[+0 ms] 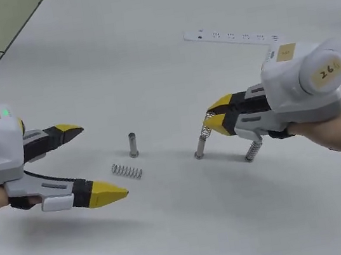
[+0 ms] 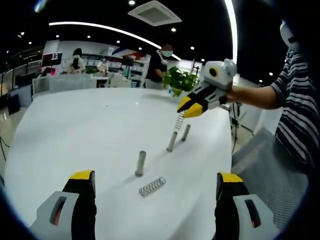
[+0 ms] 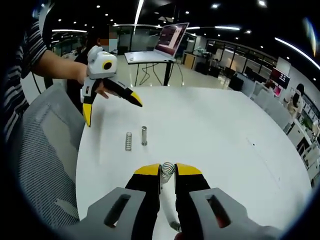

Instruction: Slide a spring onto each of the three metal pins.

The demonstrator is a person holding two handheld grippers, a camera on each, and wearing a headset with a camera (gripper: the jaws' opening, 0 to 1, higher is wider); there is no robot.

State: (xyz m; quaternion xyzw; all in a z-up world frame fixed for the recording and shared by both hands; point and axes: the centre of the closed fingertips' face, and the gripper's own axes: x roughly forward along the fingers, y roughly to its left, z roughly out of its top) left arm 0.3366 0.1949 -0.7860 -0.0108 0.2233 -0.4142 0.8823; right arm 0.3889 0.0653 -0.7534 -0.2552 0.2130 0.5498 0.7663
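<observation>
Three metal pins stand on the white table (image 1: 147,54). The left pin (image 1: 132,144) (image 2: 140,163) (image 3: 144,135) is bare, and a loose spring (image 1: 127,171) (image 2: 152,186) (image 3: 128,141) lies beside it. My right gripper (image 1: 215,117) (image 2: 186,111) (image 3: 168,171) is shut on a second spring (image 1: 206,132) (image 2: 178,121) (image 3: 168,167), held tilted at the top of the middle pin (image 1: 199,150) (image 2: 171,142). The right pin (image 1: 253,149) (image 2: 186,132) carries a spring. My left gripper (image 1: 103,160) (image 2: 156,176) (image 3: 113,113) is open, just short of the loose spring and the bare pin.
A white power strip (image 1: 231,36) lies at the table's far side. The table's near edge runs below the grippers. A mesh chair (image 3: 45,150) stands by the table. A laptop (image 3: 170,40) sits on a desk beyond.
</observation>
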